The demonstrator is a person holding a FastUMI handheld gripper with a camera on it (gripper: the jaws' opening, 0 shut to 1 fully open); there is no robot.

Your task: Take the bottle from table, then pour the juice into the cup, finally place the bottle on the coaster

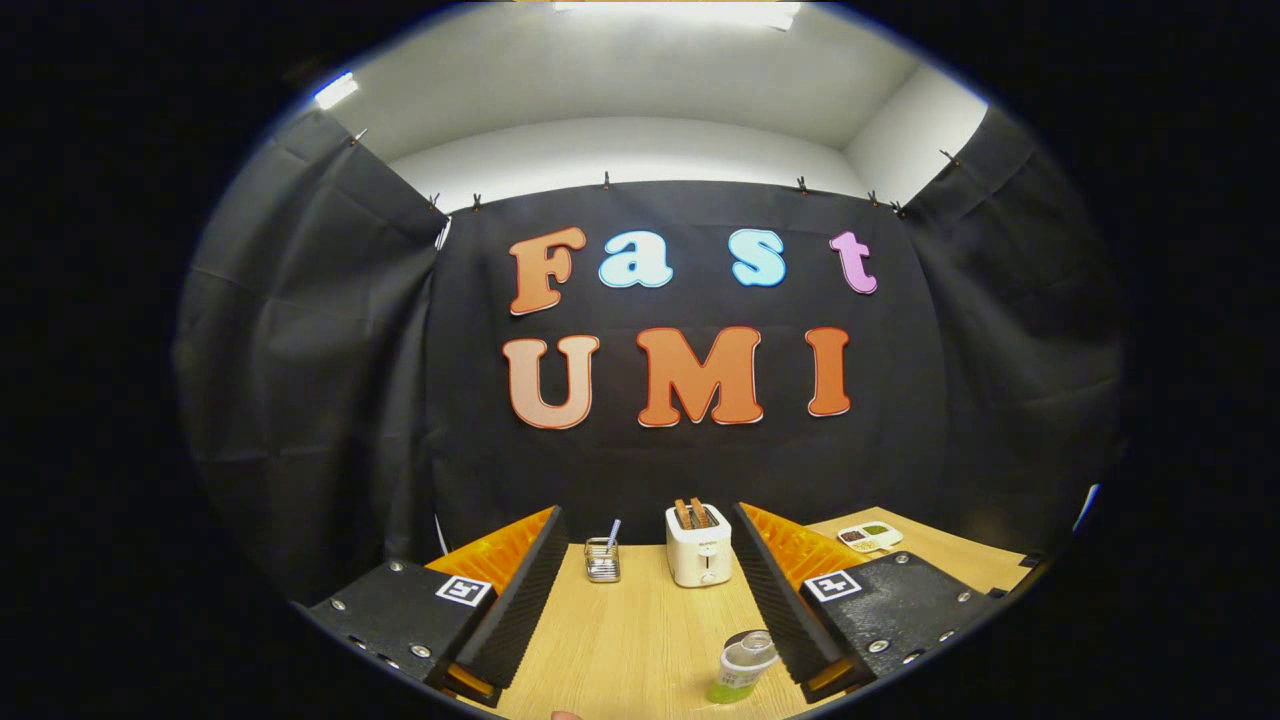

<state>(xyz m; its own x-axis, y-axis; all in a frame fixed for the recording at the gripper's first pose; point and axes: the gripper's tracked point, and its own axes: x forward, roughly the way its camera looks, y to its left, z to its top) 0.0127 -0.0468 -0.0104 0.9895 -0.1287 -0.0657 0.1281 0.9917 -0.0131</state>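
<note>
A small clear bottle [742, 666] with green juice in its lower part stands on the wooden table [630, 640]. It is low between my fingers, close to the inner face of the right finger [780, 590] and apart from the left finger [525, 590]. My gripper [650, 525] is open and held well above the table, with nothing pressed between the pads.
A white toaster [698, 545] with two slices of toast stands at the table's far edge, just ahead between the fingers. A wire holder [602, 558] with a straw is left of it. A small divided dish [870, 537] lies beyond the right finger.
</note>
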